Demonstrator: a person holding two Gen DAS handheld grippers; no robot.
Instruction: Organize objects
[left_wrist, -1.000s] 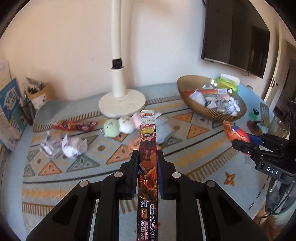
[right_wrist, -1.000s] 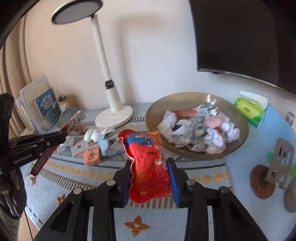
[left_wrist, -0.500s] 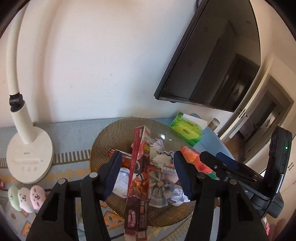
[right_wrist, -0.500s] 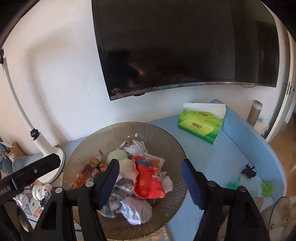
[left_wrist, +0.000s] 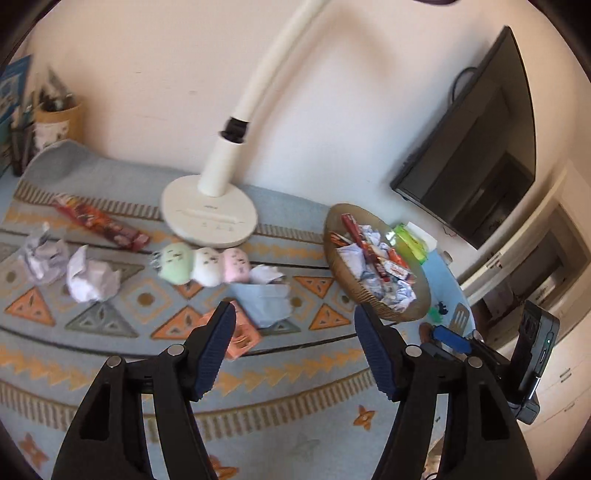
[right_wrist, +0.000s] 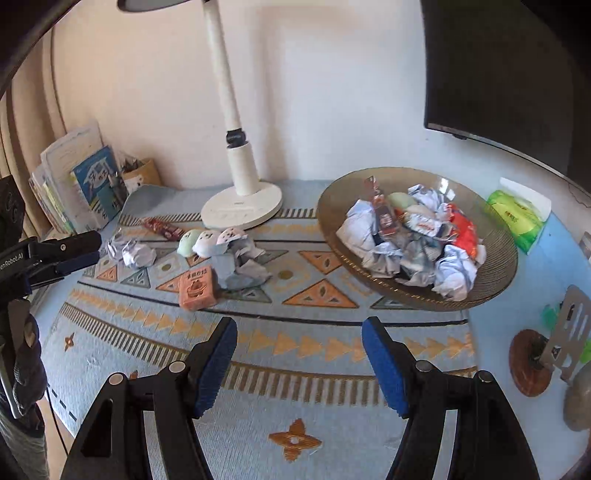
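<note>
both the left gripper and right gripper hover wide open and empty over the patterned mat. left of the lamp base, a red snack packet lies flat, long axis slanting away from the full bowl; crumpled paper sits between them.

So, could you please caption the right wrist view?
Open right gripper above the patterned mat, facing a bowl of gathered clutter.
</note>
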